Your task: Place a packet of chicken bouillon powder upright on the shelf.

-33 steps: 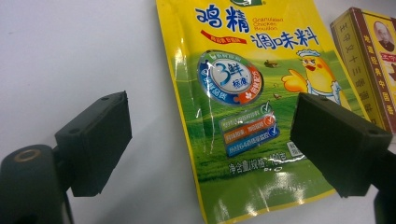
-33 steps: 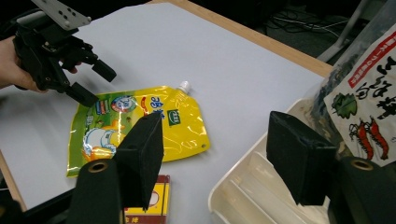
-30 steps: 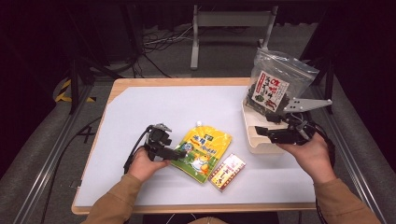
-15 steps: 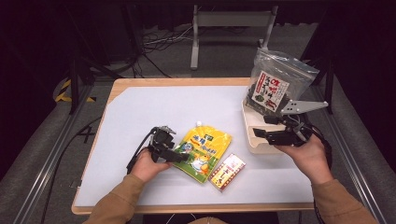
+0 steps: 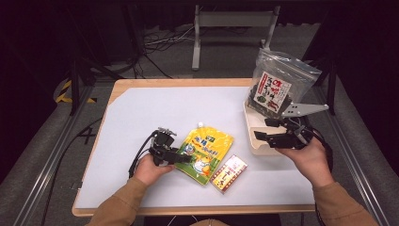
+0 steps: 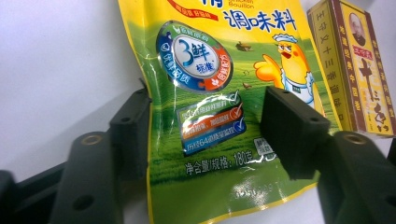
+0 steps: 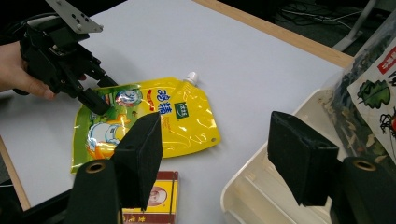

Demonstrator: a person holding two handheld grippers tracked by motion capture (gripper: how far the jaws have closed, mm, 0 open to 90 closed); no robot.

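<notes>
Left tongs (image 5: 184, 158) half-wide, just closing astride the yellow pouch (image 5: 207, 153) flat on the bench (image 5: 141, 113) for pickup, box (image 5: 228, 173) beside it; right tongs (image 5: 261, 136) wide, empty, at the tray (image 5: 254, 147) propping the seaweed bag (image 5: 277, 84).

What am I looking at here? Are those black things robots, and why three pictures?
No robot: a person holds a hand-held gripper in each hand. One picture looks down from above; the other two come from cameras riding on each gripper. On the white table lie a yellow seasoning pouch and a small box; a bag of dried food stands in a cream tray. The left hand-held gripper has just been closing its jaws around the pouch's lower edge, one above, one below. The right hand-held gripper is open over the tray.
</notes>
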